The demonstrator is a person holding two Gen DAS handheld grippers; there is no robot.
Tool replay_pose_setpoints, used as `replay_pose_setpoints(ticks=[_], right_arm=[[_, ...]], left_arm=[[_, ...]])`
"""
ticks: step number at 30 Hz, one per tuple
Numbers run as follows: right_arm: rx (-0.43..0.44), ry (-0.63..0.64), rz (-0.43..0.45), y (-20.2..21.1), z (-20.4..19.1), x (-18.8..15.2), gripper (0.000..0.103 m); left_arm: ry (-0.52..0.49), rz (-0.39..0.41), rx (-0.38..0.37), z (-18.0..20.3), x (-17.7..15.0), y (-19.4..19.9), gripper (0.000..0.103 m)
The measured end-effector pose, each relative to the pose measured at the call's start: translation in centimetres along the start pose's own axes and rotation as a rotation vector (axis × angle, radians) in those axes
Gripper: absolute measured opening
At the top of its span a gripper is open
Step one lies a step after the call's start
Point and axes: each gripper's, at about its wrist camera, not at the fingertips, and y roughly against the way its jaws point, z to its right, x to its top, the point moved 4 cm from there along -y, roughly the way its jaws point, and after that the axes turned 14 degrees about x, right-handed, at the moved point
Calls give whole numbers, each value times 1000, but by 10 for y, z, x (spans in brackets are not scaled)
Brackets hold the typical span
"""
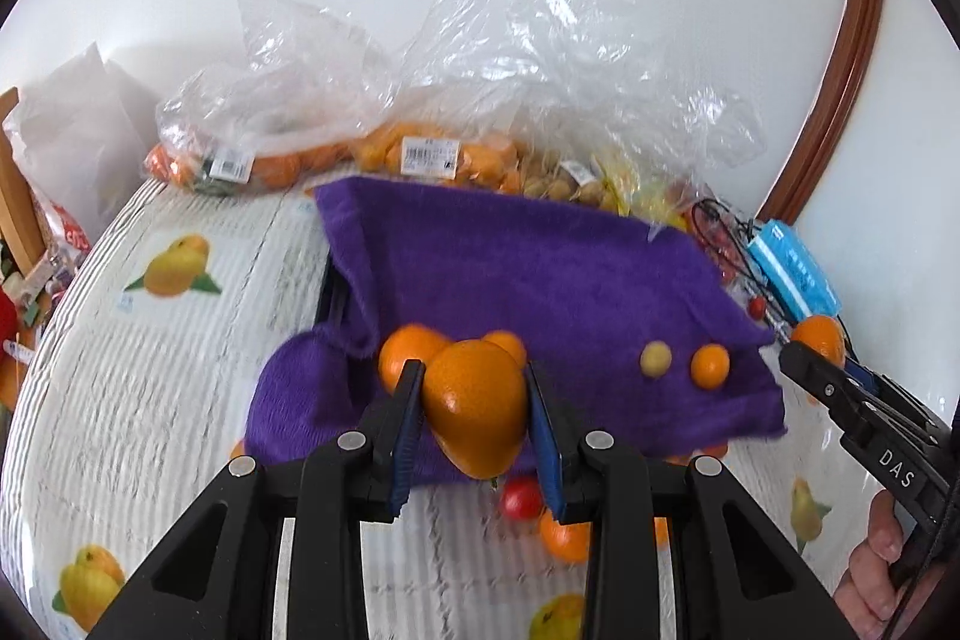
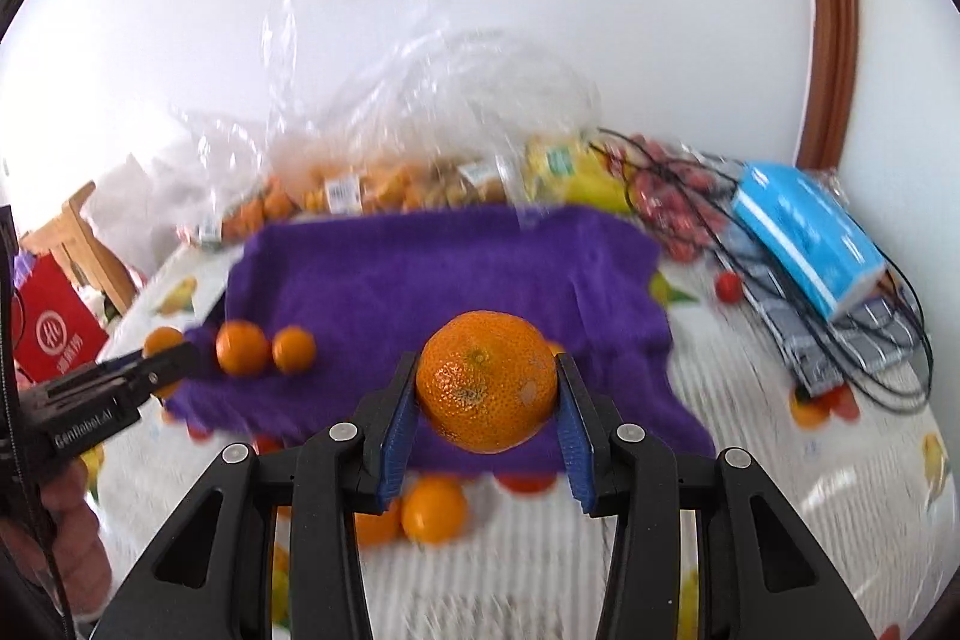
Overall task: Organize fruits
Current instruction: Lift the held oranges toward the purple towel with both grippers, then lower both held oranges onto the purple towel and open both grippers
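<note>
Left gripper (image 1: 474,400) clamps a smooth, lumpy orange fruit (image 1: 474,409); right gripper (image 2: 487,382) clamps a round, pitted orange mandarin (image 2: 487,381), both held above purple fuzzy cloth (image 1: 528,280) w/ loose small oranges (image 2: 243,347). Risk: round fruit may roll off cloth edge when released

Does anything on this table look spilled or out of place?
Yes. Loose fruit has strayed off the purple towel: an orange and a cherry tomato lie on the tablecloth by its near edge, another tomato by the cables.
</note>
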Motion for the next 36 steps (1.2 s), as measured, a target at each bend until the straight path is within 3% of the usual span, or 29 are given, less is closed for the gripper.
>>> replay_pose_setpoints(ticks=[4,10,17,21,36], right_arm=[[6,-9,11,-17,1,24,43],[9,-17,25,-37,6,48,43],[27,-67,7,-57,32,26,43],[-7,-67,24,-54,40,24,43],[-9,-15,-37,-71,30,11,43]], left_arm=[[-19,32,37,11,12,-12,31],[-19,44,19,21,28,-31,31],[-12,7,35,14,9,-53,31],[-20,33,37,15,11,-48,31],[3,11,-63,17,9,-48,31]])
